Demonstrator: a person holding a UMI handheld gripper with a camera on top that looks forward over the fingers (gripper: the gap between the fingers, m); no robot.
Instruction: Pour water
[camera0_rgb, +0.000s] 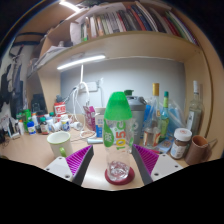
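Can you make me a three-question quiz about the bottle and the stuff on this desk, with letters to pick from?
1. Where is the bottle?
A. on the shelf
B. between the gripper fingers
C. inside the cup

2. What colour is the bottle's cap?
A. green
B. red
C. black

3. How does the bottle stand?
A. lying down
B. upside down
C. upright

Answers:
1 B: it stands on a round coaster on the desk, a purple-padded finger at each side.
2 A: the top is bright green.
3 C: its cap points up and its base rests flat.
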